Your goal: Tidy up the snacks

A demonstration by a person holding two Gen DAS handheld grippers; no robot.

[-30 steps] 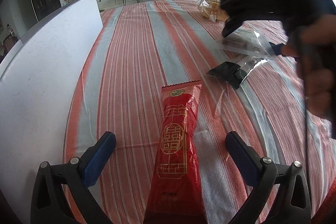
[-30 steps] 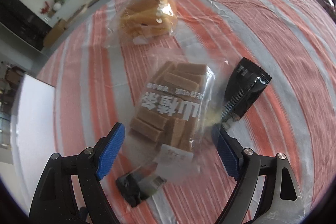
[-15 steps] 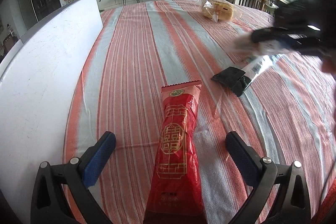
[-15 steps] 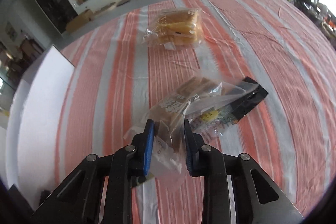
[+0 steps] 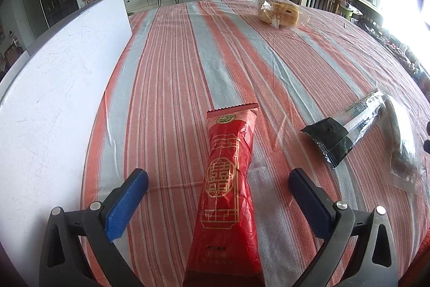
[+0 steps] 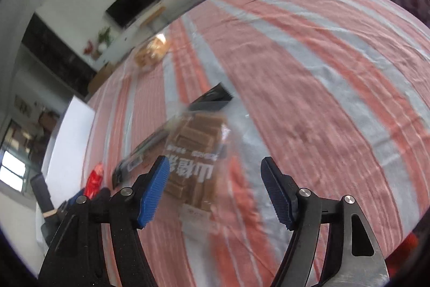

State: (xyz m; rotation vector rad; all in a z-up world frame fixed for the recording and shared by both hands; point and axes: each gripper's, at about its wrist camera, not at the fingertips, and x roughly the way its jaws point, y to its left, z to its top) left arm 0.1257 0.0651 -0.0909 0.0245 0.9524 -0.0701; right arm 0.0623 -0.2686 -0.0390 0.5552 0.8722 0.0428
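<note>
A long red snack packet [image 5: 228,187] lies on the striped tablecloth [image 5: 188,58] between the fingers of my left gripper [image 5: 216,179], which is open and does not touch it. My right gripper [image 6: 215,163] hovers over a clear bag of brown bars [image 6: 196,141]. Its jaws are opening, and the bag rests on the cloth between them with the pads off it. From the left wrist, that bag [image 5: 400,141] lies at the far right, beside a black packet [image 5: 330,139]. A bag of bread [image 5: 279,12] sits at the far side.
A white board [image 5: 53,88] stands along the left side of the table. In the right wrist view a black packet [image 6: 212,98] lies just beyond the bar bag and a longer dark packet [image 6: 139,155] lies to its left. Chairs and a TV stand lie beyond the table.
My right gripper shut on the bag of brown bars, carried it toward the near right of the table beside the black packet, then opened and let it go. The left gripper stayed still.
</note>
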